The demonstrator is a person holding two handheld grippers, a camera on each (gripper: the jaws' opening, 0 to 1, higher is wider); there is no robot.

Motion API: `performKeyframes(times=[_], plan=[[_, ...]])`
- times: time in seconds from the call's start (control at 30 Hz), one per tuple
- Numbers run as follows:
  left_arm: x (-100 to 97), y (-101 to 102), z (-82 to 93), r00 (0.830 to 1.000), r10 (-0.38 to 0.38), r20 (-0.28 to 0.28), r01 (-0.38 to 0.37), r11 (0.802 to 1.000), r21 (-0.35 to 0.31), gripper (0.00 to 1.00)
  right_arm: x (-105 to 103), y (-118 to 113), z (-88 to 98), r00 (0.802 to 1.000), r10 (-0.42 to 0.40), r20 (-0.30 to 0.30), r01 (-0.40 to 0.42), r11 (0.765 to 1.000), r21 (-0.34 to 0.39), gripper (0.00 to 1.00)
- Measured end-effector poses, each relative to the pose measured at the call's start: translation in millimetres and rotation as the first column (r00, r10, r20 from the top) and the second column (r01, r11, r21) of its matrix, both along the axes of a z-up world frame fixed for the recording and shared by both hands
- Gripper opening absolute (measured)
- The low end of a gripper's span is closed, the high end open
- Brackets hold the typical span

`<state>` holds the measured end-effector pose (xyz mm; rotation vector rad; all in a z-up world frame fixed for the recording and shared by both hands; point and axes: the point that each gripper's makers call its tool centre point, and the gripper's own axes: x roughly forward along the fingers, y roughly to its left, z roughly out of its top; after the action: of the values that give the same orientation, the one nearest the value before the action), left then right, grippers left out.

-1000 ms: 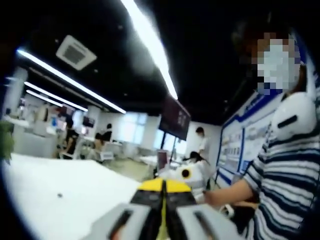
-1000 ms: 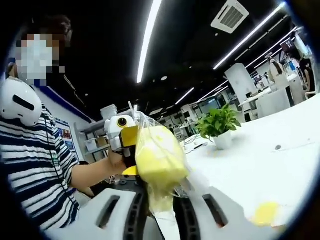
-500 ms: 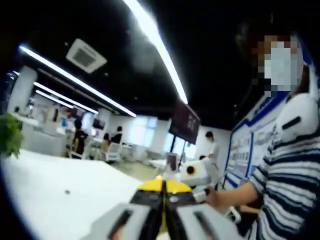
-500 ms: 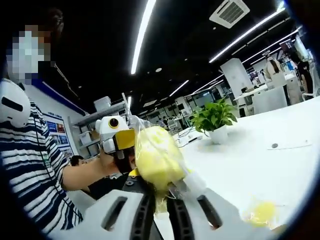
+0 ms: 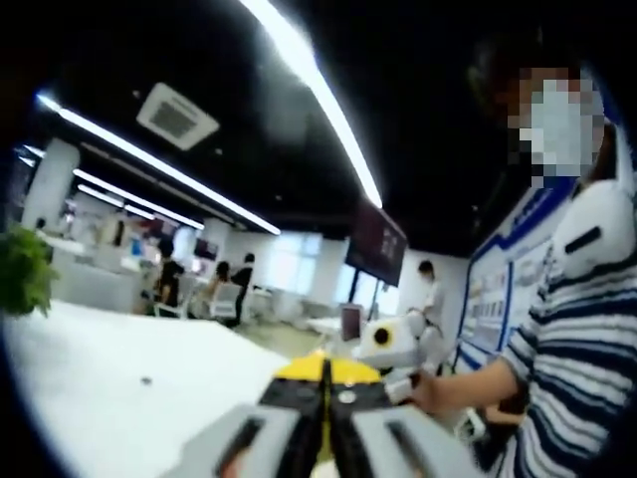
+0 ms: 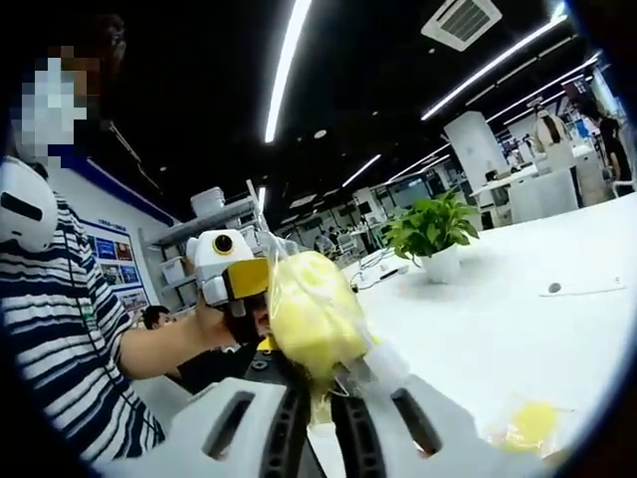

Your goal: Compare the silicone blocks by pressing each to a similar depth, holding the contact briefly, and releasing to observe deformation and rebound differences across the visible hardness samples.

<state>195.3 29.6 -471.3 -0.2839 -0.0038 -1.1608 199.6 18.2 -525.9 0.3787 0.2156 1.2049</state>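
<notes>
A yellow silicone block in a clear plastic bag is held up in the air in the right gripper view. My right gripper is shut on the bag's lower end, just under the block. My left gripper, white with a yellow front, is held by a hand right behind the bag's left side. In the left gripper view my left gripper has its yellow-tipped jaws pressed together, and the right gripper shows just beyond them. A second bagged yellow block lies on the white table.
A person in a striped shirt stands close by, holding both grippers. A potted plant stands on the table farther back, and a small dark spot marks the tabletop. People and desks fill the office behind.
The right jaws have drawn closer together on the bag under the block. Both views have shifted slightly with the hands; the plant has come in at the left gripper view's edge.
</notes>
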Motion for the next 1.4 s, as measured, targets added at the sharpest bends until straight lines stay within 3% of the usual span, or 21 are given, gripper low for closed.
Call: performKeyframes(times=[0.87,1.03,1.07,1.3,1.4], plan=[[1.8,-8.7,1.0,1.000,0.004,0.017,-0.005,1.000,0.015,0.00,3.3,-8.2,2.0,1.000,-0.019,0.016,0.019,1.000,0.004,0.01],[4.7,-9.0,6.1,0.999,0.020,0.027,-0.020,1.000,-0.002,0.00,4.1,-6.9,7.2,1.000,-0.015,0.021,0.014,1.000,0.012,0.04],[5.5,-9.3,6.8,0.999,0.020,0.025,-0.020,1.000,-0.003,0.00,1.7,-6.6,6.6,1.000,0.011,-0.011,-0.010,1.000,0.018,0.05],[10.9,-12.6,11.9,0.999,0.018,0.027,-0.018,1.000,-0.016,0.00,12.6,-12.1,11.5,0.997,-0.045,0.057,0.043,0.999,0.033,0.10],[12.7,-15.2,13.5,0.999,0.013,0.033,-0.013,1.000,-0.015,0.00,15.0,-14.4,10.1,0.996,-0.059,0.061,0.057,0.998,0.031,0.19]])
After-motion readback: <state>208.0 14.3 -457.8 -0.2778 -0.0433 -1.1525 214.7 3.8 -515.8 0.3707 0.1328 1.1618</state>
